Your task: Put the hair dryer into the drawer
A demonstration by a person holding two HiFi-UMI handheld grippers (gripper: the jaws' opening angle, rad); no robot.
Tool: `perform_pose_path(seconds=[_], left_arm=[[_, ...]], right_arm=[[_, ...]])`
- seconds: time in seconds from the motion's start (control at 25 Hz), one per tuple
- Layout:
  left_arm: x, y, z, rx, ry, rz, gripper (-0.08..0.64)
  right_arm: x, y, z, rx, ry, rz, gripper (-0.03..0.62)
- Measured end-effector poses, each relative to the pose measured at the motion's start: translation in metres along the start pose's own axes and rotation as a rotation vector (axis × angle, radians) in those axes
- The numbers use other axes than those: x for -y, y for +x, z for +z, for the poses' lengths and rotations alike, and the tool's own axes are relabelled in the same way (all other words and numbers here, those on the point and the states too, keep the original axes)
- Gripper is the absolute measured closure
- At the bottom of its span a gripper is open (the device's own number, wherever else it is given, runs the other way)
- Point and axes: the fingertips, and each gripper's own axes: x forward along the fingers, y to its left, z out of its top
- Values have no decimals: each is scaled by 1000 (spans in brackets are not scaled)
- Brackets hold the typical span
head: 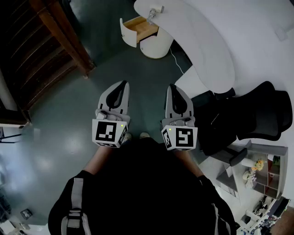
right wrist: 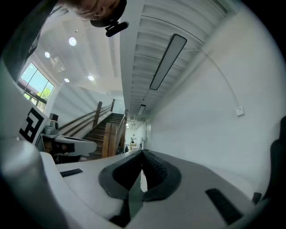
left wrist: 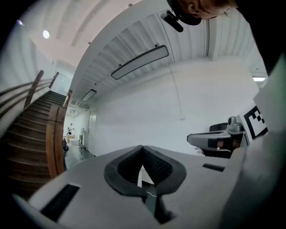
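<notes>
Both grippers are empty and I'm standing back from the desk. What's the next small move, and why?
Probably step toward the desk: what looks like the hair dryer lies on its edge above the open drawer, well beyond the left gripper and right gripper, both shut and empty.

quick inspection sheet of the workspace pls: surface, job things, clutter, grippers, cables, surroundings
surface: white curved table, mostly bare
job's things: drawer stands open, wooden inside, nothing seen in it; small grey object, likely the hair dryer, lies on the table edge above it
clutter: nothing seen
grippers: left hand-held gripper and right hand-held gripper both shut, empty, held level, short of the table
cables: white cable runs along the floor beside the table
surroundings: wooden staircase, black office chair, dark floor
</notes>
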Motion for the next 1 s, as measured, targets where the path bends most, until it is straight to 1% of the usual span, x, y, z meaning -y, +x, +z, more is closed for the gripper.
perform_pose_path(seconds=[0.24, 0.44, 0.6, 0.8, 1.0], left_arm=[[13, 4, 3, 7, -4, 15, 555], [28, 9, 3, 15, -1, 29, 555], [35, 11, 3, 15, -4, 48, 555], [37, 14, -1, 5, 3, 64, 555], [29, 29, -3, 5, 0, 68, 555]], right_arm=[[13, -6, -1, 3, 7, 5, 571], [30, -13, -1, 39, 41, 20, 569], [38, -16, -2, 42, 60, 38, 569], [42, -12, -10, 38, 74, 60, 569], [50, 1, -11, 39, 74, 55, 569]])
